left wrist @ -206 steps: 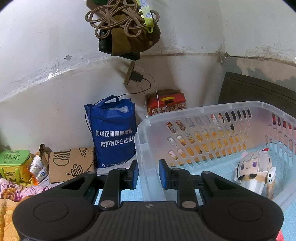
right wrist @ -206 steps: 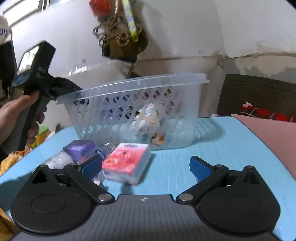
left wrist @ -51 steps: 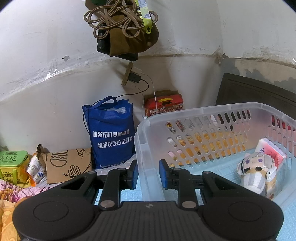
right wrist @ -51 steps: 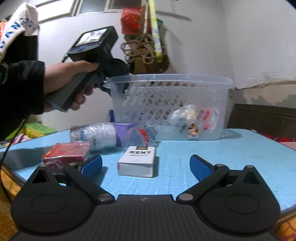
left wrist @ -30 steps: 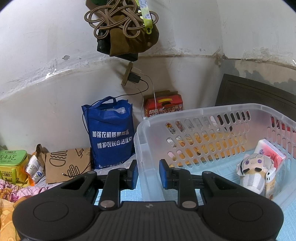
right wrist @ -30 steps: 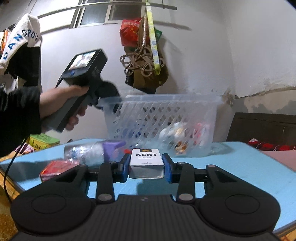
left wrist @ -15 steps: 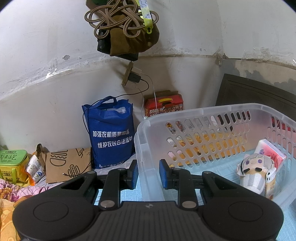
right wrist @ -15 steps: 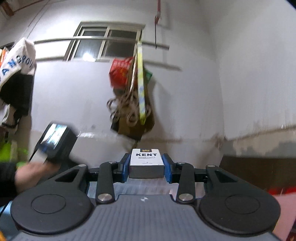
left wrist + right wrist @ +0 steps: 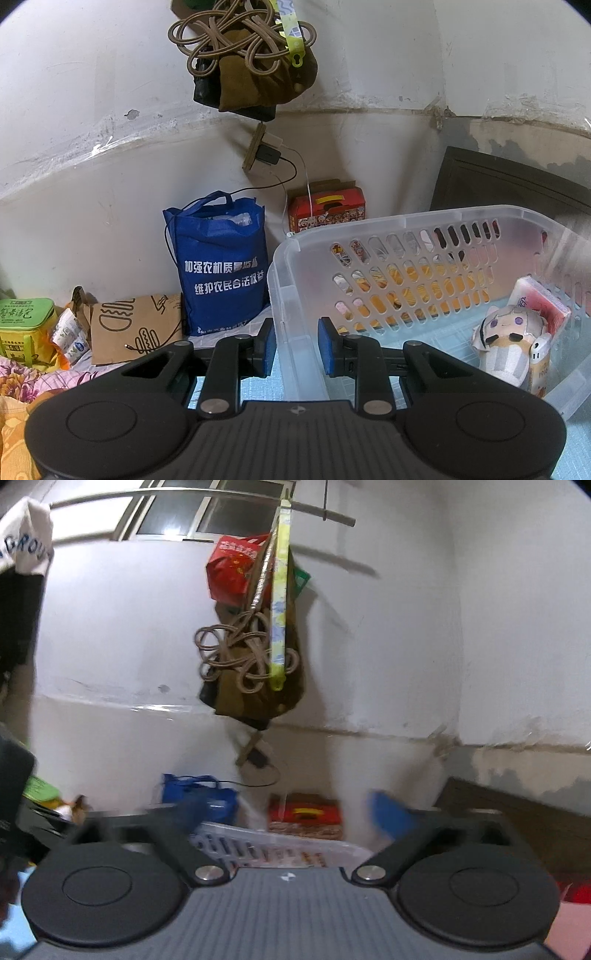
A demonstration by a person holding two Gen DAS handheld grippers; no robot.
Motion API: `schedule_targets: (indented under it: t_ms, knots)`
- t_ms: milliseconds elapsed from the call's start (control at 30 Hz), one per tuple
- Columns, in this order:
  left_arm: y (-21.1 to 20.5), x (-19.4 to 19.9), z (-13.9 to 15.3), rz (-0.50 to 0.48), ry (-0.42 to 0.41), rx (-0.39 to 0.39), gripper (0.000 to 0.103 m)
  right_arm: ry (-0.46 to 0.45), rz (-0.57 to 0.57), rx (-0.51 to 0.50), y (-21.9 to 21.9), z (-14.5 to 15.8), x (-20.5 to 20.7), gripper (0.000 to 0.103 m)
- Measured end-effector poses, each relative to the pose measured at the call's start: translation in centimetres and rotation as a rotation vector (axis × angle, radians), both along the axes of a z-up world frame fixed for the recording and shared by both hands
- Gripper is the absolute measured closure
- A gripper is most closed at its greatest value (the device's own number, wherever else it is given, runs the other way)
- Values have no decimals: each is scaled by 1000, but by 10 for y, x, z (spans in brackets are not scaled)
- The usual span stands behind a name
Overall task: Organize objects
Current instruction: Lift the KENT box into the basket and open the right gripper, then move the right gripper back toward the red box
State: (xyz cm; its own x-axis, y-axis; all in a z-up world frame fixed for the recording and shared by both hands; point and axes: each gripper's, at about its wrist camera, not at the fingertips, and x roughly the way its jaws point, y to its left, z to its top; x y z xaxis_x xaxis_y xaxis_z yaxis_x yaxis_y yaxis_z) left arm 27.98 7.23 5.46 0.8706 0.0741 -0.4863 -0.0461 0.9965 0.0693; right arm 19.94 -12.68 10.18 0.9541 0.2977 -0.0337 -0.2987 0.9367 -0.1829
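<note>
My left gripper [image 9: 295, 349] is shut on the near corner wall of the clear plastic basket [image 9: 406, 221], which stands on the blue mat. Inside the basket lie a plush doll [image 9: 506, 343] and a pink tissue pack [image 9: 539, 306] at the right. My right gripper [image 9: 291, 812] is open and empty, held above the basket rim [image 9: 277, 836]; its fingers are motion-blurred. The white KENT box is not in view.
Behind the basket stand a blue shopping bag [image 9: 221, 266], a red carton [image 9: 327, 206], a brown paper bag [image 9: 133, 328] and a green box [image 9: 24, 325]. A bundle of cord and bags [image 9: 247, 55] hangs on the wall. A dark headboard [image 9: 517, 188] is at right.
My right gripper has opened and the KENT box it held is gone from between its fingers. The left gripper and basket have not moved.
</note>
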Motion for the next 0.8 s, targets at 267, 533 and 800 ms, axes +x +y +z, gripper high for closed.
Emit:
schedule_targets:
  t_ms: [267, 533, 800]
  knots:
    - [3, 1, -1, -3, 1, -5, 73, -53, -77, 145, -20, -18, -50, 0]
    - [2, 0, -1, 8, -2, 8, 73, 54, 18, 239, -25, -85, -131, 0]
    - [2, -1, -1, 4, -3, 8, 73, 80, -68, 181, 14, -136, -190, 0]
